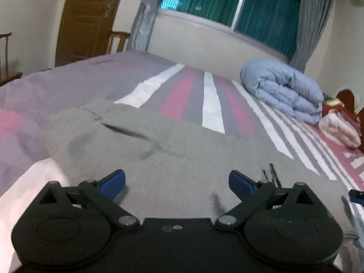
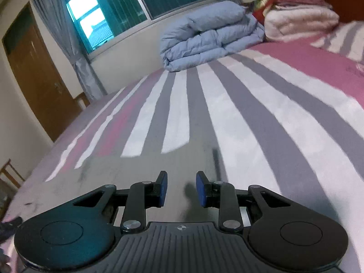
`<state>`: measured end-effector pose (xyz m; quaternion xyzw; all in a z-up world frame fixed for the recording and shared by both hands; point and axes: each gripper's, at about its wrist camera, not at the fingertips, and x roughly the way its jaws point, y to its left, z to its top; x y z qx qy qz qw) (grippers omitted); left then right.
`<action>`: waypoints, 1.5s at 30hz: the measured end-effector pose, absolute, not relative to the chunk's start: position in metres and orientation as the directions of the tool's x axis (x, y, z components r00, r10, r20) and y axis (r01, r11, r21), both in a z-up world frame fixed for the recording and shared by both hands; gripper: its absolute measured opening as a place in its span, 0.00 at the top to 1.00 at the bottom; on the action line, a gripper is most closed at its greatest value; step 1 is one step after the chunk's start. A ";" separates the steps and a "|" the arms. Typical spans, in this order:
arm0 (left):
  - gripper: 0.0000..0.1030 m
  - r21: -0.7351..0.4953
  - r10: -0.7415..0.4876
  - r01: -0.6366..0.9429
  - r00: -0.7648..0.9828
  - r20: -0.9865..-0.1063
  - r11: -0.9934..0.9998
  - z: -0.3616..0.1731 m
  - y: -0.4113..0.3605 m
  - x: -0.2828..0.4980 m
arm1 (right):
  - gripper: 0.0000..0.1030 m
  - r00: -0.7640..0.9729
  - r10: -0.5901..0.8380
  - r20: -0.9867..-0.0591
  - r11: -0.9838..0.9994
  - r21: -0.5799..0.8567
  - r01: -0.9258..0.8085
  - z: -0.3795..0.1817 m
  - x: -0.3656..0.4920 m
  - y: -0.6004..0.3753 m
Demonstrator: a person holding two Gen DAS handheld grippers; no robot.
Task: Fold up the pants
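I see the gray pants (image 1: 141,136) lying flat on the bed (image 1: 68,86), spread over the striped cover. My left claw (image 1: 177,183) hangs just above the pants with its blue pads (image 1: 115,183) spread wide, and nothing is between them. My right claw (image 2: 181,187) is over the edge of the pants (image 2: 159,170) too. Its blue pads (image 2: 163,187) sit closer together with a gap left, and no cloth is caught in that gap. A dark drawstring (image 2: 216,161) lies just past the right claw. Far across the bed sits a folded blue quilt (image 1: 284,91), with a pile of pink and white blankets (image 2: 300,20) beside it.
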<state>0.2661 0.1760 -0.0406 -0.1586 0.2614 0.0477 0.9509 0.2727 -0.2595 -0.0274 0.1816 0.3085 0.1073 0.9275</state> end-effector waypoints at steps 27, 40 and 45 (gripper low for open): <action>0.06 -0.269 0.014 -0.186 0.844 -0.536 0.945 -0.056 0.193 0.221 | 0.00 0.849 0.321 -0.420 0.845 0.532 -0.056 -0.038 0.208 -0.330; 0.07 -0.369 0.053 -0.300 0.832 -0.552 0.880 -0.056 0.238 0.187 | 0.23 0.673 0.551 -0.494 0.834 0.335 -0.438 -0.020 0.216 -0.126; 0.07 -0.385 0.058 -0.315 0.833 -0.551 0.868 -0.062 0.248 0.175 | 0.38 0.616 0.612 -0.496 0.785 0.284 -0.550 -0.026 0.213 -0.078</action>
